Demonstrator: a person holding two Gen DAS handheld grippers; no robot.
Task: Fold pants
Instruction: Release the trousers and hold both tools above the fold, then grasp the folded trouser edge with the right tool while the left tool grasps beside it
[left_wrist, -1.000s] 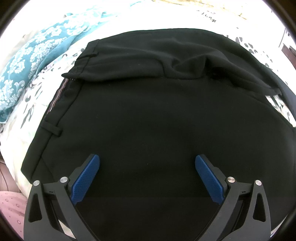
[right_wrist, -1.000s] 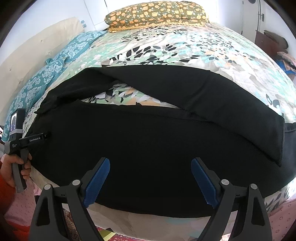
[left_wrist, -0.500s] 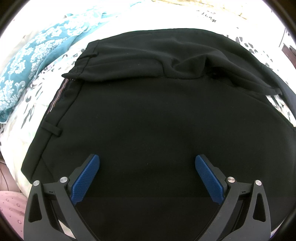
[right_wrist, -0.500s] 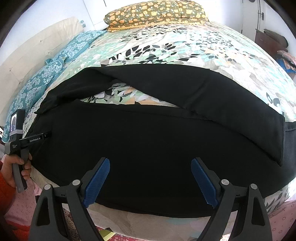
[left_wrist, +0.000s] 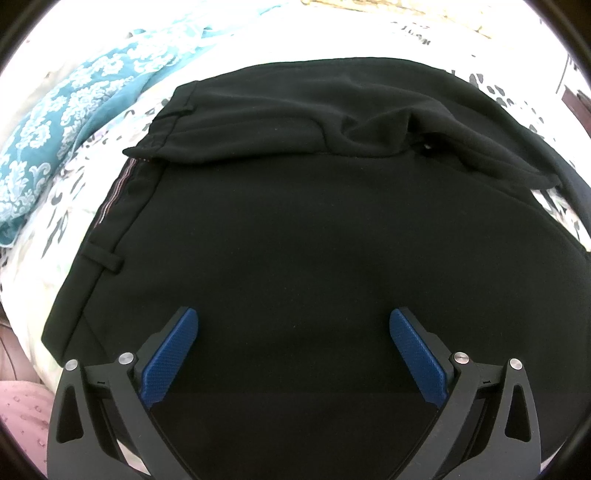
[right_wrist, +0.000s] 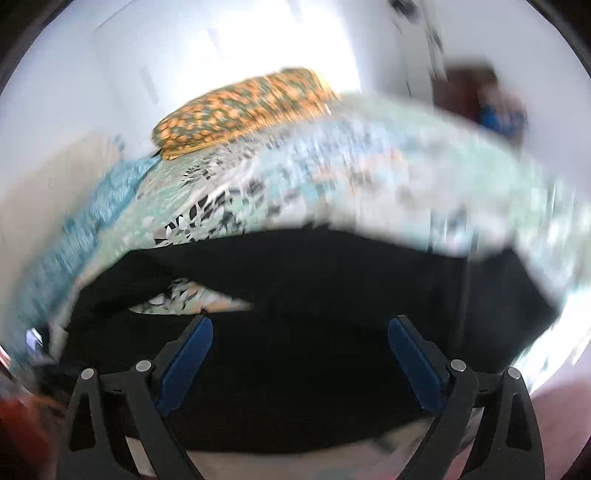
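Note:
Black pants (left_wrist: 295, 229) lie spread on a floral bedspread (left_wrist: 122, 122). In the left wrist view the waistband (left_wrist: 110, 199) with a belt loop is at the left, and the far top part is folded over. My left gripper (left_wrist: 293, 328) is open and empty just above the pants near the waist. In the blurred right wrist view the two pant legs (right_wrist: 332, 295) stretch across the bed. My right gripper (right_wrist: 299, 336) is open and empty over the near leg.
A teal patterned pillow (left_wrist: 62, 122) lies left of the waistband. An orange patterned pillow (right_wrist: 243, 110) sits at the head of the bed. The bed's front edge (right_wrist: 295, 458) is just below the near leg. Dark furniture (right_wrist: 476, 96) stands at the far right.
The right gripper has tilted sharply upward and the view is motion-blurred, with the pants now lower in the frame. The left gripper has not moved.

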